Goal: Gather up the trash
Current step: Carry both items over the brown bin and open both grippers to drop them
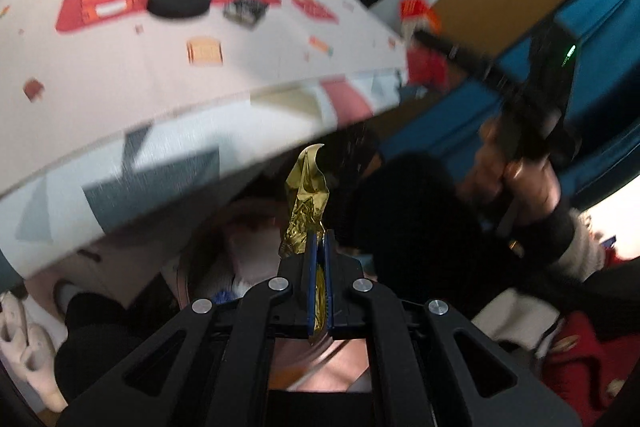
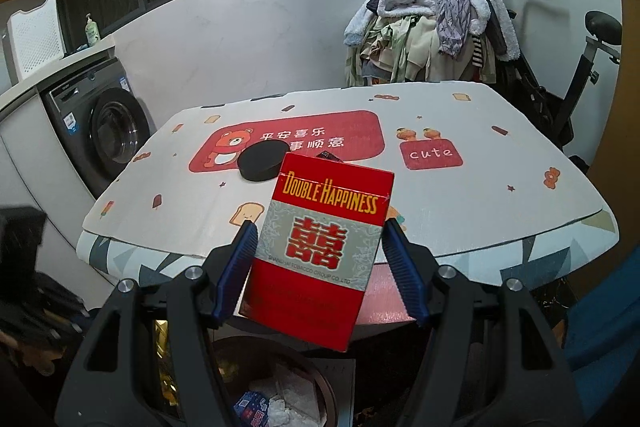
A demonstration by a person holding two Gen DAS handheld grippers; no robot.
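Two pieces of trash are in our grip, both held out past the near edge of the worktop (image 2: 460, 195). The red cigarette pack (image 2: 320, 251) stands with its long axis running away from us, top end toward the far side, tilted slightly right; its lower end hides part of the bin (image 2: 304, 379) below. The right gripper (image 2: 318, 239) has its jaws wide apart, clamped on the pack's two sides. The gold foil wrapper (image 1: 306, 203) points up and away, its tip curled right. The left gripper (image 1: 320, 239) has its jaws together, pinching the foil. The left view is blurred, so what lies beneath is hard to make out.
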